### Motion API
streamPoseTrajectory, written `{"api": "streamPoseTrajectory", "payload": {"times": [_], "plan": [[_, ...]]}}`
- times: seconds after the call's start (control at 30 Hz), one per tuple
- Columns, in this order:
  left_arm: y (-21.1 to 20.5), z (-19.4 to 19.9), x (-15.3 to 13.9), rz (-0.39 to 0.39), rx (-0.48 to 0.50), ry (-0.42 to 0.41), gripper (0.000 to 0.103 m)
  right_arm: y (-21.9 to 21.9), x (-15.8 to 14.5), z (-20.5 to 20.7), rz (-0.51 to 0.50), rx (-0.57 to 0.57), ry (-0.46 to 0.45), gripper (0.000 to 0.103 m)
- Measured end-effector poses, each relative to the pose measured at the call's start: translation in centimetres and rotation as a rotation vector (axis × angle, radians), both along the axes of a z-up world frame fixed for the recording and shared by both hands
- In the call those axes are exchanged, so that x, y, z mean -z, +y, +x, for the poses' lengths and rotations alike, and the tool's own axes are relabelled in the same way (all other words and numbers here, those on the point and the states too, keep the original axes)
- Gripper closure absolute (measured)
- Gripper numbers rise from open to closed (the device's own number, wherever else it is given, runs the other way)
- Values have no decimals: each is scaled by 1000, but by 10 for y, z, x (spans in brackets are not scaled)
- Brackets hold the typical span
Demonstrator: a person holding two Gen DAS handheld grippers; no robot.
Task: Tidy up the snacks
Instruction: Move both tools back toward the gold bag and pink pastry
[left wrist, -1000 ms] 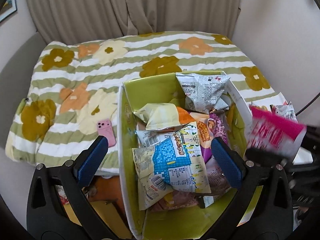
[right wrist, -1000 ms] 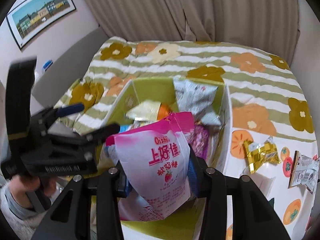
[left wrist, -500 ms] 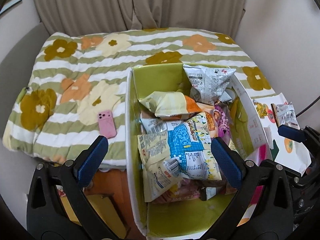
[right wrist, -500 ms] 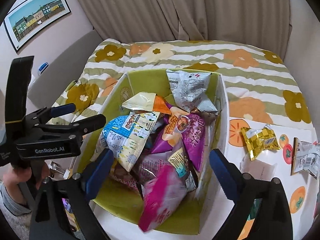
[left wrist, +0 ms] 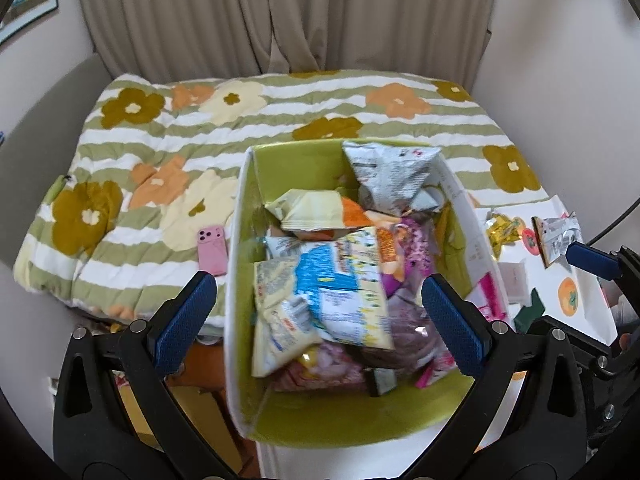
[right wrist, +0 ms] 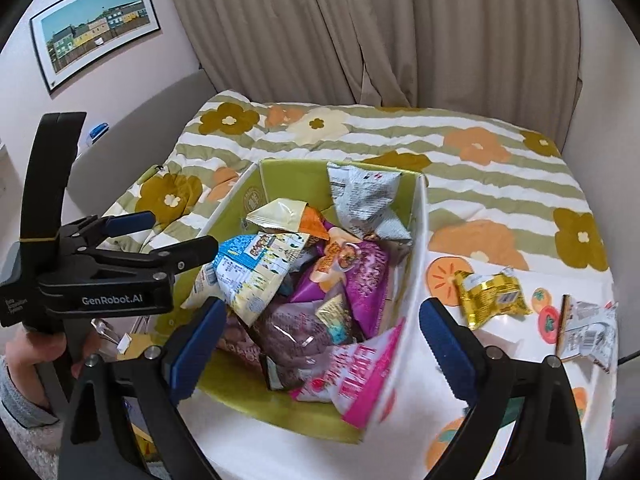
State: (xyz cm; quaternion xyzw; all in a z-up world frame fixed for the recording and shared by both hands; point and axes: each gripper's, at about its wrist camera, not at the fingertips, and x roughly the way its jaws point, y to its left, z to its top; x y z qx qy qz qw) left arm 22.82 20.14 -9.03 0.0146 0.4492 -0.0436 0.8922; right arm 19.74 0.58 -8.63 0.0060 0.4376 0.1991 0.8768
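A green box [left wrist: 304,160] [right wrist: 280,174] holds several snack bags. A pink strawberry bag [right wrist: 356,376] lies against its right wall near the front; part of it shows in the left wrist view [left wrist: 490,292]. A blue and yellow bag [left wrist: 332,284] [right wrist: 248,276] lies on top of the pile. My right gripper [right wrist: 318,336] is open and empty above the box's front. My left gripper [left wrist: 320,312] is open and empty over the box; it also shows in the right wrist view [right wrist: 176,236]. A gold snack [right wrist: 492,294] and a silver packet [right wrist: 588,328] lie on the white table.
The box stands at the left end of a white table [right wrist: 508,340] with orange fruit prints. Behind is a bed with a striped flower quilt [left wrist: 200,128]. A pink phone [left wrist: 213,249] lies on the quilt. Curtains [right wrist: 400,28] hang behind.
My right gripper opened and let go of the pink bag, which dropped into the box and came to rest against the right wall. Both grippers have drawn back a little.
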Motion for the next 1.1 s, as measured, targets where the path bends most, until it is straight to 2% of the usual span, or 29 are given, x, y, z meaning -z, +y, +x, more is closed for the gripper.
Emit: {"api": "streamPoseTrajectory", "payload": {"times": [0.33, 0.53, 0.67, 0.9, 1.1], "plan": [[-75, -23, -16, 6, 31, -41, 1, -82, -21, -30, -13, 36, -45, 7], [-126, -32, -18, 15, 62, -40, 1, -144, -15, -44, -28, 117, -29, 7], [-160, -31, -14, 41, 77, -34, 1, -175, -9, -50, -32, 133, -11, 7], [-217, -14, 2, 61, 130, 12, 1, -223, 14, -47, -29, 127, 38, 7], [-268, 29, 23, 138, 266, 88, 1, -246, 41, -38, -30, 122, 83, 7]]}}
